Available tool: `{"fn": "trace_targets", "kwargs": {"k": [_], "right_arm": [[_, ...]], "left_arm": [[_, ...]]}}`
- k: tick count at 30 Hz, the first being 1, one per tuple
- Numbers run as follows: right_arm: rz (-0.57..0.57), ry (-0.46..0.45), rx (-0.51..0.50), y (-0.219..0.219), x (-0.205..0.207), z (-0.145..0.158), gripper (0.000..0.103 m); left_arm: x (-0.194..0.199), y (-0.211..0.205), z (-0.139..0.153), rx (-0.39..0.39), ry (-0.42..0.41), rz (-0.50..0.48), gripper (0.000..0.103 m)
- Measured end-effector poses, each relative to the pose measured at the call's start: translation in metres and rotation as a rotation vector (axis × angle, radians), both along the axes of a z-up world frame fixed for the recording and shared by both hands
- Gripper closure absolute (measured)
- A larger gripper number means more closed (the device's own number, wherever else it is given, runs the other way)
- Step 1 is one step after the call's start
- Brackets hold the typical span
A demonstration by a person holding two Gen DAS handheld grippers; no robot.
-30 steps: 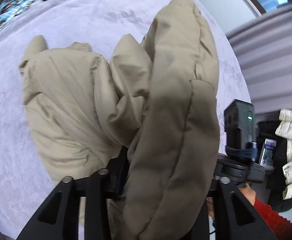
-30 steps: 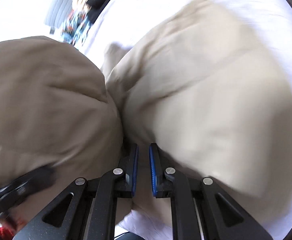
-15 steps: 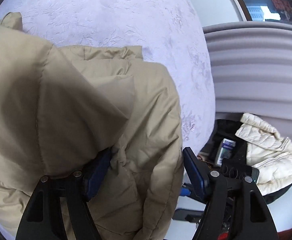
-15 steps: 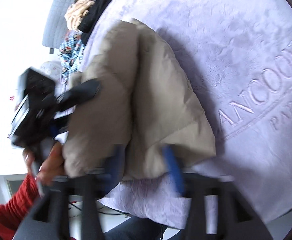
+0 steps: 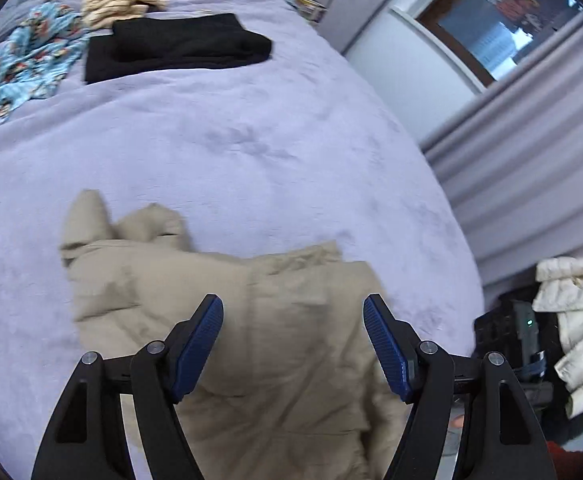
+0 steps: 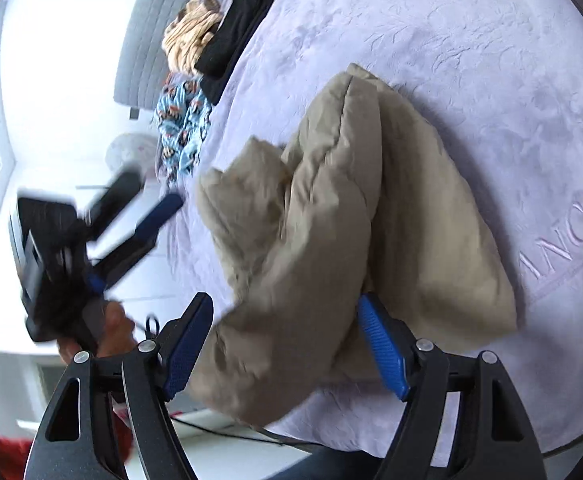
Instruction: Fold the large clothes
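Both hand-held grippers, left (image 5: 293, 342) and right (image 6: 285, 340), gape over the blurred, partly hidden beige jacket (image 6: 351, 232).

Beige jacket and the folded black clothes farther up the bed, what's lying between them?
Nothing: in the left wrist view only bare lilac bedspread stretches between the beige jacket and the folded black clothes.

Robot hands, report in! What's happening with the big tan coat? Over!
Left gripper open, right gripper open. Tan coat lies folded in a bundle on the purple blanket, nothing gripping it. Nothing in the way.
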State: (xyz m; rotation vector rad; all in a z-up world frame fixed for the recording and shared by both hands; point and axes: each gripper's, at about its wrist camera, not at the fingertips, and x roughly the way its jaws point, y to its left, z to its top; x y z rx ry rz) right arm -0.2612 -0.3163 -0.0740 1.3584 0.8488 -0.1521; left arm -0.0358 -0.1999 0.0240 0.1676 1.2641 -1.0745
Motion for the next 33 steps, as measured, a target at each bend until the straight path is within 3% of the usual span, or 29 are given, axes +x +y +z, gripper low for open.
{"fn": "trace_targets", "kwargs": {"k": [3,4,5,6,8,10,14,17,19,22,24,25,26,28,30,31,32,33], "right_arm": [[0.0,0.035,0.004,-0.017,0.024,-0.012,0.025],[0.016,0.04,-0.004,-0.021,0.031,-0.015,0.033],[0.035,0.048,-0.014,-0.027,0.038,-0.017,0.074],[0.071,0.044,-0.03,-0.029,0.048,-0.015,0.089],[0.149,0.013,-0.193,-0.032,0.064,0.009,0.092],[0.236,0.015,-0.362,-0.032,0.078,0.026,0.093],[0.27,0.138,-0.479,-0.051,0.08,0.012,0.093],[0.224,0.291,-0.443,-0.08,0.059,-0.018,0.093],[0.191,0.28,-0.404,-0.09,0.045,-0.012,0.093],[0.198,0.186,-0.427,-0.083,0.028,0.03,0.087],[0.234,0.084,-0.392,-0.075,0.026,0.053,0.055],[0.266,0.044,-0.373,-0.067,0.032,0.062,0.028],[0.323,0.018,-0.347,-0.057,0.042,0.066,0.023],[0.451,0.037,-0.301,-0.032,0.059,0.063,0.025],[0.567,0.072,-0.301,-0.002,0.063,0.054,0.045],[0.614,0.107,-0.338,0.012,0.053,0.051,0.07],[0.654,0.162,-0.404,0.024,0.047,0.044,0.084],[0.684,0.221,-0.477,0.033,0.04,0.034,0.088]], "left_arm": [[0.037,0.041,-0.027,0.091,-0.056,0.094,0.03],[0.045,0.05,-0.04,0.127,-0.081,0.117,0.03],[0.051,0.055,-0.054,0.153,-0.073,0.131,0.03],[0.054,0.057,-0.066,0.17,-0.052,0.14,0.03],[0.055,0.054,-0.09,0.187,-0.006,0.152,0.03],[0.05,0.042,-0.102,0.192,-0.012,0.138,0.03],[0.025,-0.001,-0.105,0.188,-0.068,0.085,0.03],[0.009,-0.029,-0.102,0.181,-0.094,0.032,0.03],[0.003,-0.039,-0.101,0.199,-0.118,0.011,0.03],[0.004,-0.042,-0.108,0.216,-0.112,0.012,0.03],[0.007,-0.041,-0.107,0.219,-0.102,0.012,0.03],[0.007,-0.041,-0.106,0.223,-0.102,0.01,0.03],[0.008,-0.042,-0.105,0.228,-0.106,0.007,0.03],[0.01,-0.042,-0.101,0.23,-0.112,0.017,0.03],[0.014,-0.039,-0.098,0.224,-0.109,0.047,0.03],[0.017,-0.038,-0.097,0.221,-0.103,0.063,0.03],[0.018,-0.036,-0.098,0.219,-0.09,0.075,0.03],[0.018,-0.036,-0.1,0.219,-0.079,0.079,0.03]]}}
